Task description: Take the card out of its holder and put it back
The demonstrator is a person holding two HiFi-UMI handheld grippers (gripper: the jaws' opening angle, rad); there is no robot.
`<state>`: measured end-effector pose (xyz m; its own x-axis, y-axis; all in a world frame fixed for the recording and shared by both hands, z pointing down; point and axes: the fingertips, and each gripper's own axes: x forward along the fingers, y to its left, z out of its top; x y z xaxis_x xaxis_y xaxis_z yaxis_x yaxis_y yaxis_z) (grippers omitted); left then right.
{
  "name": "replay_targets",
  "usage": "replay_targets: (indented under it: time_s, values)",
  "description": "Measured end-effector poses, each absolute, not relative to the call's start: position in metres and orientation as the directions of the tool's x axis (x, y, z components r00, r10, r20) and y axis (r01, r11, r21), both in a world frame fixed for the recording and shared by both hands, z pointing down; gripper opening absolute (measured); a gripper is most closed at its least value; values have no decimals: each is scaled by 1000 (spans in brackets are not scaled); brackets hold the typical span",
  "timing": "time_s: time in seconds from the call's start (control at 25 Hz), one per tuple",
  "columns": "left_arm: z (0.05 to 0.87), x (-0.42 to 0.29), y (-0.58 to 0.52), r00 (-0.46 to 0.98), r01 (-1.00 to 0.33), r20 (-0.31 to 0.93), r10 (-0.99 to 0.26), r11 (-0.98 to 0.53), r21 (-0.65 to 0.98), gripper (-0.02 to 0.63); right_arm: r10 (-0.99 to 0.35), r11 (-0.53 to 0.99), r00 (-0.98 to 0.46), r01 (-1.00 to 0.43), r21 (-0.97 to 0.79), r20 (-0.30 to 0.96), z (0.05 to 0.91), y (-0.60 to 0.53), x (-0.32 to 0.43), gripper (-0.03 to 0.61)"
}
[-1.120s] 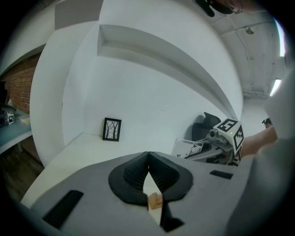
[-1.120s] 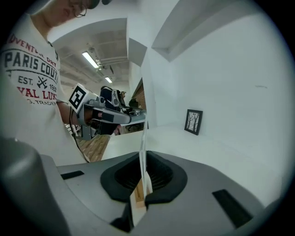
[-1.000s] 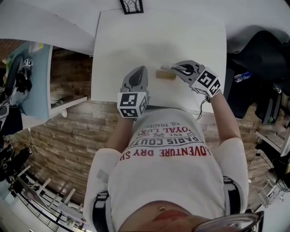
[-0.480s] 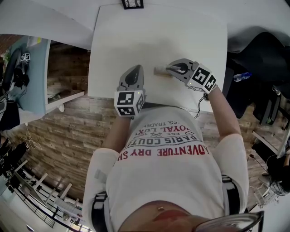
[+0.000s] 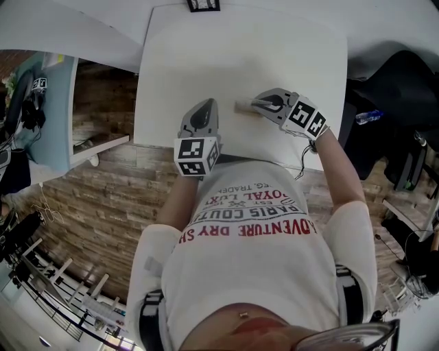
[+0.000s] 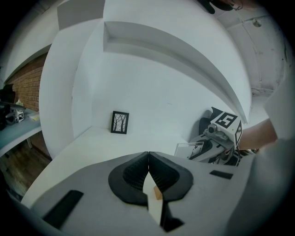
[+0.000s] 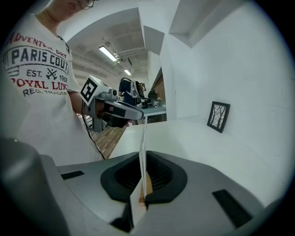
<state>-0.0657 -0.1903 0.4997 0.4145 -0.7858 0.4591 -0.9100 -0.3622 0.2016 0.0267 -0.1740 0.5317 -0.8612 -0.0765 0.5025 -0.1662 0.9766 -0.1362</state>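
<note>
The card (image 7: 142, 138) is a thin pale sheet, edge-on between the jaws of my right gripper (image 7: 144, 154), which is shut on it. From the left gripper view it shows as a pale rectangle (image 6: 189, 150) at the tips of the right gripper (image 6: 216, 138). In the head view the right gripper (image 5: 256, 104) reaches left over the small wooden holder (image 5: 242, 107) on the white table (image 5: 274, 48). Whether the card's lower edge sits in the holder is hidden. My left gripper (image 5: 207, 103) rests just left of the holder, and in its own view the left gripper (image 6: 148, 154) is shut and holds nothing.
A small black-framed tree picture (image 5: 200, 5) stands at the table's back edge, also seen as a framed picture (image 6: 120, 122) against the wall. The table's front edge lies right under both grippers. Dark bags and gear (image 5: 391, 89) sit to the right of the table.
The right gripper has shifted a little left over the holder, so less of the wood shows. The left gripper has stayed where it was.
</note>
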Motion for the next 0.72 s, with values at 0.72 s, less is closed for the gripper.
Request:
replay_targets:
  time_s: [0.72]
  values:
    - [511,-69,-191,385,-923,493,-780,-331,197,25,-14,979,-853,-117,-165,521,578,-169,29,35]
